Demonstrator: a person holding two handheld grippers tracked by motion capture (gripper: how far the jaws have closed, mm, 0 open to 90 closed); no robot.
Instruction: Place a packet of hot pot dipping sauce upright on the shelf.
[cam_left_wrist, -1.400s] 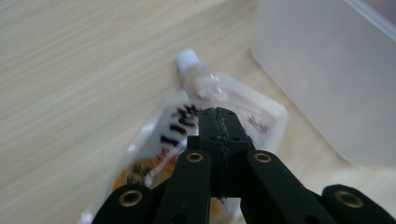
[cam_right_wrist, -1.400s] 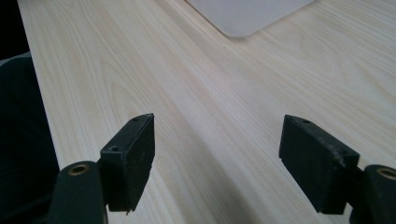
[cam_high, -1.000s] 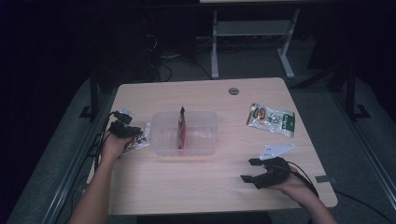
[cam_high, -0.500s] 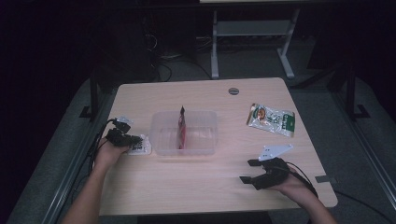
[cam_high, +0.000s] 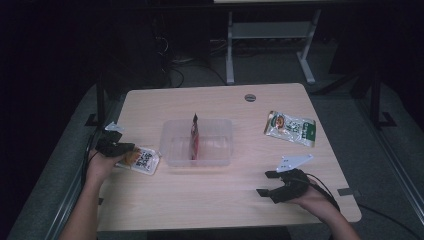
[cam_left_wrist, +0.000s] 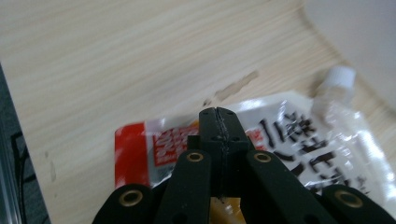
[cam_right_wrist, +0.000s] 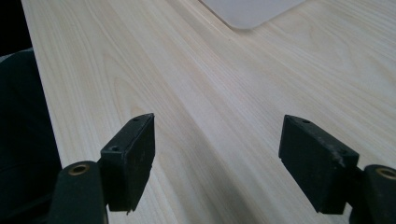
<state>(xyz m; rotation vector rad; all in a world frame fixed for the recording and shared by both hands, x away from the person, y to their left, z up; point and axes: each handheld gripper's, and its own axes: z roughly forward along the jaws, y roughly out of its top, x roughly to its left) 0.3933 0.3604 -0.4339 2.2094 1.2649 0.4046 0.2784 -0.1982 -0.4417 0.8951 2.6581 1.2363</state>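
A white spouted pouch (cam_high: 144, 160) with red, orange and black print lies flat at the table's left, beside a clear plastic tub (cam_high: 220, 159). My left gripper (cam_high: 129, 148) is over the pouch's left part. In the left gripper view the gripper (cam_left_wrist: 217, 112) has its jaws pressed together above the pouch (cam_left_wrist: 299, 135), with nothing seen between them. I cannot tell if the tips touch the pouch. My right gripper (cam_high: 263, 183) rests at the front right, jaws wide apart. The right gripper view shows the gripper (cam_right_wrist: 217, 140) open over bare wood.
A slim red sachet (cam_high: 194, 135) stands upright inside the tub. A green and white packet (cam_high: 290, 128) lies at the right rear. A round cable port (cam_high: 250, 97) sits near the far edge. The wooden table (cam_high: 210, 200) drops off close behind both hands.
My left hand has drawn back to the left and toward the near edge, uncovering more of the spouted pouch. The right hand has stayed put.
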